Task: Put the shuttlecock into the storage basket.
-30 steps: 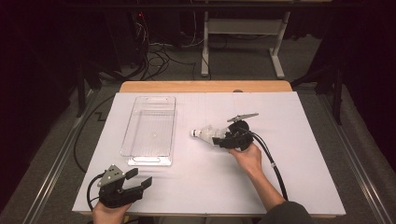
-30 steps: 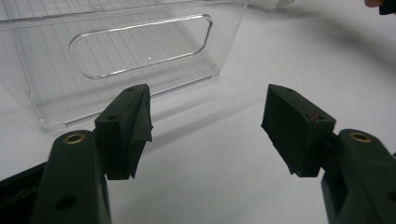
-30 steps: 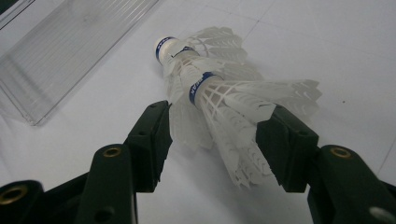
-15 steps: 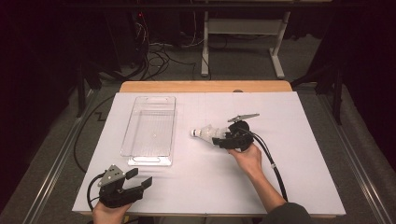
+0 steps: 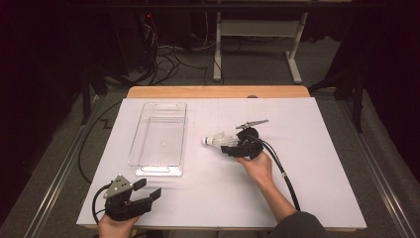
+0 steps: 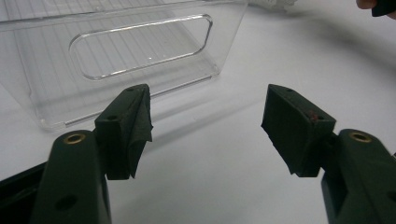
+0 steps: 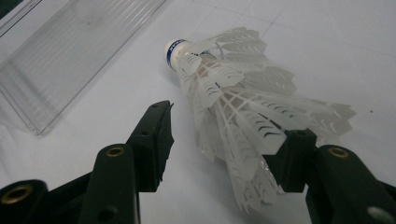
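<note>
Right gripper (image 5: 229, 145) at mid-table, jaws just closing in around a white shuttlecock (image 7: 233, 102) — its skirt lies between them, against the right-hand pad, a gap left at the other; not yet pinched. Cork tip points toward the clear plastic tray (image 5: 159, 130) nearby. Left gripper (image 5: 146, 190) rests at the table's near edge — jaws spread, nothing between them.

A white table (image 5: 317, 198) stood on grey floor (image 5: 188, 74); behind it, a desk frame (image 5: 257, 29), tangled cables (image 5: 163, 54), darkness.
</note>
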`<state>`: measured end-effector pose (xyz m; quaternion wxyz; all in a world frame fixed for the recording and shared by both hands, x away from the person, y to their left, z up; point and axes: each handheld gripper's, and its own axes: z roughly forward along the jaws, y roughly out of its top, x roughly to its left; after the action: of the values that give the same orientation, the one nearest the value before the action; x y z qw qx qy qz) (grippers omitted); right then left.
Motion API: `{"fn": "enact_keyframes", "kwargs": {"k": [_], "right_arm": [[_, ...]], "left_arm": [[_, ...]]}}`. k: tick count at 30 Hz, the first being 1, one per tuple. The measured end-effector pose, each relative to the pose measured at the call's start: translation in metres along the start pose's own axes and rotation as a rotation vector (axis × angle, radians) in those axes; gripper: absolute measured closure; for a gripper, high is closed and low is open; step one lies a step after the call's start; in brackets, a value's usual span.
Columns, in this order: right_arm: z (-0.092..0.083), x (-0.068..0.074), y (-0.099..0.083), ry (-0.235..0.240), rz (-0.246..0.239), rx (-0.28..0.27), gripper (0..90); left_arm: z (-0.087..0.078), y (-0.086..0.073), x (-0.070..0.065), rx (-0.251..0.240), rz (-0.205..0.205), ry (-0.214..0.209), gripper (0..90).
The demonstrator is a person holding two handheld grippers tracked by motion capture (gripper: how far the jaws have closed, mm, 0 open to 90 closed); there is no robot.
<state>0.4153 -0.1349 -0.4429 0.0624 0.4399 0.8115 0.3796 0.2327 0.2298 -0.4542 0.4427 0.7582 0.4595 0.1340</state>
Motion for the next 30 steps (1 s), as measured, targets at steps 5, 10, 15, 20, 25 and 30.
{"fn": "enact_keyframes", "kwargs": {"k": [5, 10, 15, 20, 25, 30], "right_arm": [[0.004, 0.001, 0.002, -0.007, 0.002, 0.003, 48.5], [0.006, 0.002, 0.003, -0.009, 0.0, 0.001, 50.1], [0.009, 0.004, 0.004, -0.012, -0.002, 0.005, 50.5], [0.013, 0.006, 0.006, -0.011, -0.009, 0.01, 50.9], [0.017, 0.007, 0.006, -0.016, -0.005, 0.013, 52.5], [0.018, 0.008, 0.007, -0.017, -0.005, 0.012, 55.8]], "left_arm": [[0.0, 0.0, 0.0, 0.001, 0.0, 0.0, 33.5], [0.0, 0.0, 0.0, 0.001, 0.0, 0.0, 33.5], [0.0, 0.0, 0.0, 0.001, 0.001, 0.0, 33.5], [0.0, 0.0, 0.0, 0.002, 0.001, 0.0, 33.5], [0.0, 0.0, 0.0, 0.001, 0.001, -0.001, 33.5], [0.0, 0.0, 0.0, 0.001, 0.001, -0.001, 33.5]]}}
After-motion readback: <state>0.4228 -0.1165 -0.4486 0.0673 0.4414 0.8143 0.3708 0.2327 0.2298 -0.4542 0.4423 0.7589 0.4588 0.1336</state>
